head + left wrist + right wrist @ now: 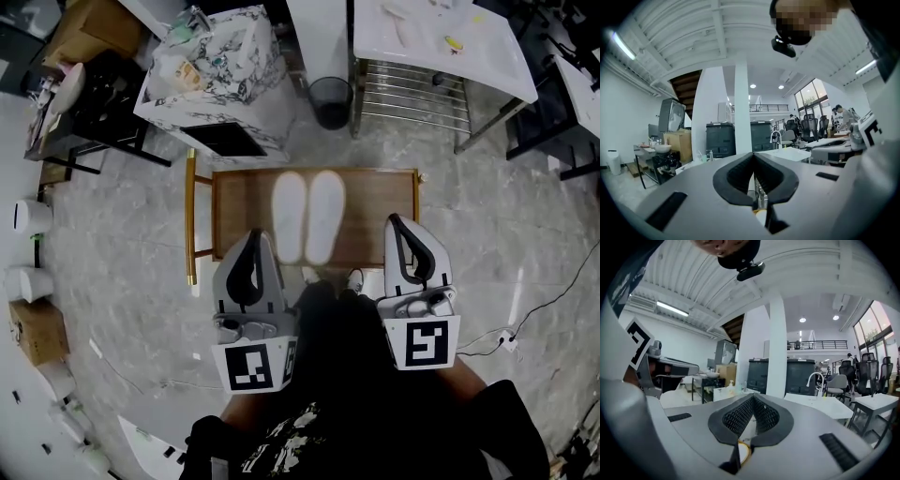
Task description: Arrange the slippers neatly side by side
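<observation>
Two white slippers [307, 216] lie side by side, touching, on a low wooden table [244, 199] in the head view, toes pointing away. My left gripper [253, 235] is raised in front of the table's near left edge, jaws shut with nothing between them. My right gripper [395, 221] is raised at the table's near right edge, also shut and empty. In the left gripper view the left gripper [753, 154] points level across the room, tips together. The right gripper view shows the right gripper [753, 396] likewise shut, looking out at the room. No slipper appears in either gripper view.
A marbled white box [217, 77] stands behind the table at left, a black bin [330, 101] behind it, a metal-framed white table [436, 47] at back right. A cable and plug [509, 339] lie on the floor at right. White pillars, desks and chairs fill the gripper views.
</observation>
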A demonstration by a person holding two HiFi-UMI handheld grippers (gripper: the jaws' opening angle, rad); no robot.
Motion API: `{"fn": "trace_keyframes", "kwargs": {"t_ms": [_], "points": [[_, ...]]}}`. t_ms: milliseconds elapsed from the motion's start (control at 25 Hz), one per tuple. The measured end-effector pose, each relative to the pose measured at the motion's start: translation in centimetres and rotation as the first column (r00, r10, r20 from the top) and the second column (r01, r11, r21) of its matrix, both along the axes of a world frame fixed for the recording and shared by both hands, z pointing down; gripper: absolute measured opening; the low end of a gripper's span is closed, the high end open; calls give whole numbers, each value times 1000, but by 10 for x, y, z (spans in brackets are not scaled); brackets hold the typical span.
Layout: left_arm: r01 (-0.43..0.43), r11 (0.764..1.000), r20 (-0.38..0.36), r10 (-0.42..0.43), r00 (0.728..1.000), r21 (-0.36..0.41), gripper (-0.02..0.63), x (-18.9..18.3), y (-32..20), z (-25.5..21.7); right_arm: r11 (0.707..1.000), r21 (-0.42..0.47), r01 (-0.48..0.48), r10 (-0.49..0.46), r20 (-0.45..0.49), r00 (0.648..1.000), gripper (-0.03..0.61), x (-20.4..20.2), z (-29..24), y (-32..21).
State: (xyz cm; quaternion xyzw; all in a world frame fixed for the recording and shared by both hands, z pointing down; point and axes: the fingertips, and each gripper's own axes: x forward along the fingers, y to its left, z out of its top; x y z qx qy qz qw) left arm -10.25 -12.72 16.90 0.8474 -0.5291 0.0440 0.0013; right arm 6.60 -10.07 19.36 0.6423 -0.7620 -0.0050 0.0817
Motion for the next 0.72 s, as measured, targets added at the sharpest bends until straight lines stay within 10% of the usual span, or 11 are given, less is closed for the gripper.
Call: {"fn": "trace_keyframes", "kwargs": {"t_ms": [720], "points": [[37,999,26,-36,999,-25,3,-3,18,14,999,7,40,-40,48,998,-3,-5,5,10]]}}
